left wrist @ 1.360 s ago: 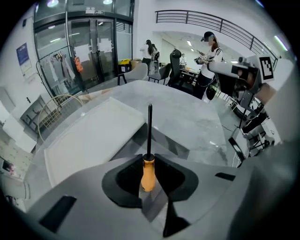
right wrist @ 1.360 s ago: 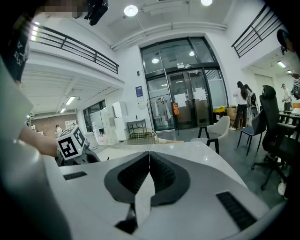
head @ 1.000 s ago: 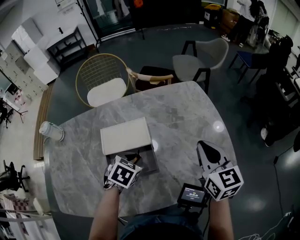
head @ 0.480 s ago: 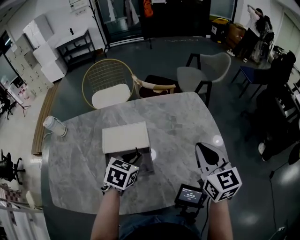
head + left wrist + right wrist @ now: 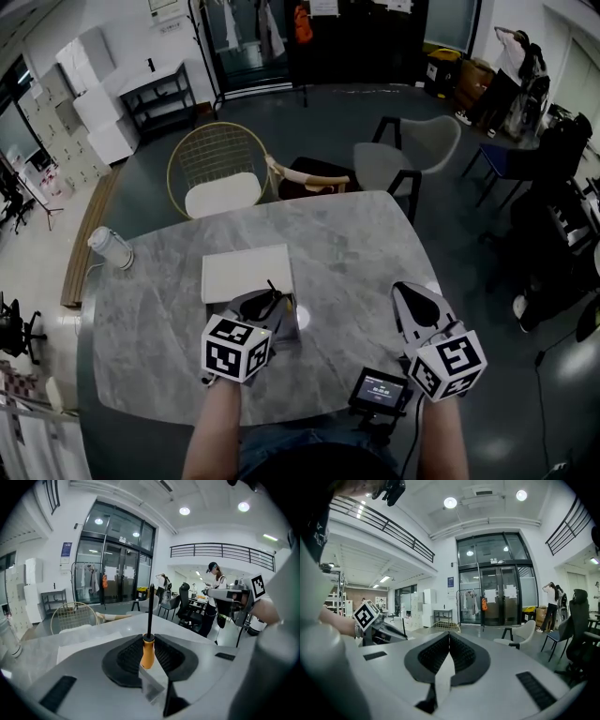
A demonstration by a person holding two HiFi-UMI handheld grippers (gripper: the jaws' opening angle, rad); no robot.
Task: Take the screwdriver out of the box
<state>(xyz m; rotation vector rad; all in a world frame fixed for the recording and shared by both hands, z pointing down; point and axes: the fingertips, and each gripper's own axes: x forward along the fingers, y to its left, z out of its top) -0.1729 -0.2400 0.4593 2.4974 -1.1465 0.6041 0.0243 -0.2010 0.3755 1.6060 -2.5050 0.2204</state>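
Observation:
My left gripper (image 5: 265, 302) is shut on a screwdriver with an orange handle (image 5: 148, 651). Its black shaft (image 5: 150, 611) sticks straight up out of the jaws, and in the head view the shaft (image 5: 273, 287) shows just above the box. The box (image 5: 247, 272) lies open in the middle of the marble table (image 5: 356, 244), white lid flat, grey tray (image 5: 290, 325) partly hidden under the gripper. My right gripper (image 5: 414, 292) hovers at the table's right front, jaws closed with nothing between them (image 5: 449, 638).
A small device with a lit screen (image 5: 378, 389) sits at the table's front edge between my arms. A white cylinder (image 5: 111, 248) stands at the table's left corner. Behind the table are a wire chair (image 5: 217, 169) and a grey chair (image 5: 412, 150).
My left gripper has risen out of the box's tray with the screwdriver in its jaws and tipped upward. The right gripper has stayed where it was.

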